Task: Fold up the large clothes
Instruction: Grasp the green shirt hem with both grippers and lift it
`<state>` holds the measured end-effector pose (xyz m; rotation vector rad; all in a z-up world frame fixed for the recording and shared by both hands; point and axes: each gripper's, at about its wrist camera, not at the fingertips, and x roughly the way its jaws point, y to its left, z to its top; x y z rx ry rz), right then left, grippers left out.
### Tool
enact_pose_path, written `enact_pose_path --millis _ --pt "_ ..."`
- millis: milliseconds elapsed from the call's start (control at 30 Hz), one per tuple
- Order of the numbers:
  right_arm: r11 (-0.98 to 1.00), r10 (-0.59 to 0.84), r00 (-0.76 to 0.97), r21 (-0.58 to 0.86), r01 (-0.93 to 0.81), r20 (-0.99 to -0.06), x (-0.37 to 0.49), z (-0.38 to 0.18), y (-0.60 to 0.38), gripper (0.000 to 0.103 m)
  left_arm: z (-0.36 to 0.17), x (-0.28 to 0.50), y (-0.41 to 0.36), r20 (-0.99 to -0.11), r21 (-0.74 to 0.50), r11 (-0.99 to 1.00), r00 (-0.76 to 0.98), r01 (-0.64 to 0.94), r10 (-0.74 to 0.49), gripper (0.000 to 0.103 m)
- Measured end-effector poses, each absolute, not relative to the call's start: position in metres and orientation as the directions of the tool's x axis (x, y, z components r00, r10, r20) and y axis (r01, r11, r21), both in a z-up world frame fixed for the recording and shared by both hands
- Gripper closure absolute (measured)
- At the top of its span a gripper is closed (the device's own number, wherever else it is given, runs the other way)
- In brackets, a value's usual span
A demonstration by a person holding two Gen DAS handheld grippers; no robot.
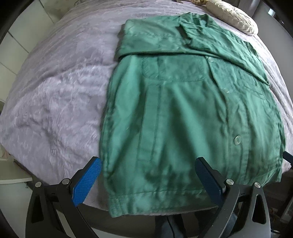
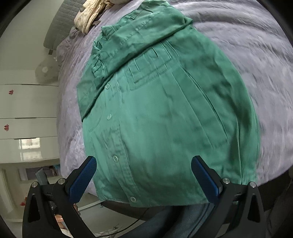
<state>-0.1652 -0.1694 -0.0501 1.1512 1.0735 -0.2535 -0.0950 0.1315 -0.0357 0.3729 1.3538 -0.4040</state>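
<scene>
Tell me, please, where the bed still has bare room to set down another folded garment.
Free: the lilac bedspread left of the green shirt, and the stretch right of it in the right wrist view. Crowded: the head end, where a cream pillow lies close to the collar.

Soft, even daylight fills both fisheye views, moderately bright, with no harsh glare. Straight lines bow strongly toward the dark circular rims, and motion blur smears the bedspread at the right of the right wrist view. A faint shadow darkens the near hem of the green shirt in both views.
</scene>
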Motion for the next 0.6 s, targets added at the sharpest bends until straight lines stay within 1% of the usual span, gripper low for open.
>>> enact_pose_path --millis 233,333,467,567,600 --pt "0.406 0.277 0.503 0.575 0.711 -0.818 -0.209 -0.05 -0.174 0.0 -0.055 -0.098 0.179 -0.988 0.032 0.902 0.15 0.431 -0.036 0.001" --pt "0.389 0.241 0.496 0.551 0.738 -0.834 -0.228 -0.055 -0.188 0.0 -0.072 -0.095 0.195 -0.992 0.002 0.914 0.116 0.405 -0.049 0.001" --pt "0.391 0.193 0.461 0.499 0.773 -0.866 -0.251 -0.068 -0.211 0.0 -0.104 -0.088 0.2 -0.997 -0.056 0.918 0.024 0.392 -0.071 0.001" --pt "0.37 0.222 0.456 0.508 0.778 -0.862 -0.262 -0.087 -0.22 0.0 -0.123 -0.084 0.199 -0.995 -0.097 0.915 -0.033 0.391 -0.092 0.001" --pt "0.349 0.265 0.465 0.534 0.771 -0.845 -0.266 -0.1 -0.221 0.0 -0.126 -0.082 0.2 -0.993 -0.114 0.916 -0.046 0.385 -0.104 0.001"
